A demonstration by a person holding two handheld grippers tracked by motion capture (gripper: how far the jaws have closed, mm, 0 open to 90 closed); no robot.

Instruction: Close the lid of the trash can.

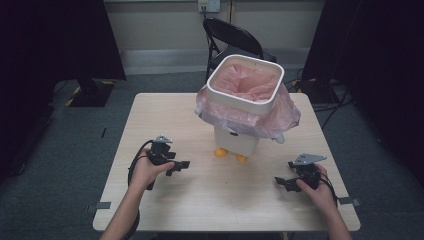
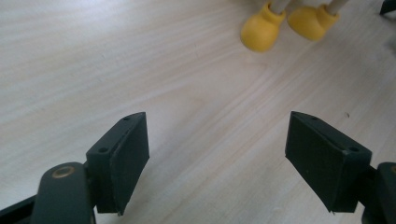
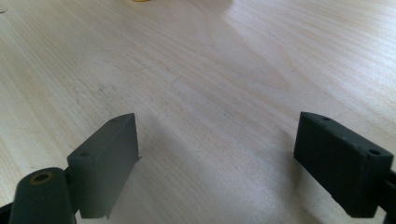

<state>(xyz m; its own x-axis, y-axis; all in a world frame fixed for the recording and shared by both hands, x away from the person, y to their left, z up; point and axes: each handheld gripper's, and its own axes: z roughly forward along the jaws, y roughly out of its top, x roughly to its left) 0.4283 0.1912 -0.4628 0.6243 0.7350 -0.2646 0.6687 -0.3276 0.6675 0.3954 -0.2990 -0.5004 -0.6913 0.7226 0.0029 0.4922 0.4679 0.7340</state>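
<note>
1. A white bin [image 1: 245, 90] stood toward the far middle of the light wooden table [image 1: 165, 120], its square mouth tilted slightly toward the camera in the high view.
2. A pink bag [image 1: 250, 82] lined the bin; its loose edge was folded over the rim and hung in a crumpled skirt around the upper walls.
3. The bin rested on two small yellow feet [image 1: 230, 155], which touched the tabletop at its near side. In the left gripper view those same yellow feet [image 2: 289, 25] sat at the top, well ahead of the jaws.
4. The left gripper [image 1: 181, 165] was held in the person's left hand [image 1: 145, 172] low over the table, near-left of the bin and apart from it. Its jaws were spread wide with nothing but bare wood between them.
5. The right gripper [image 1: 282, 183] was held in the right hand [image 1: 317, 187], near-right of the bin and also clear of it. Its jaws too stood wide apart over bare tabletop, gripping nothing.
6. The two grippers lay well apart from each other, one on each side of the bin's front.
7. Beyond the table, a black folding chair [image 1: 232, 35] stood right behind the bin, against a pale wall, with dark curtains [image 1: 55, 40] at both sides of the room.
</note>
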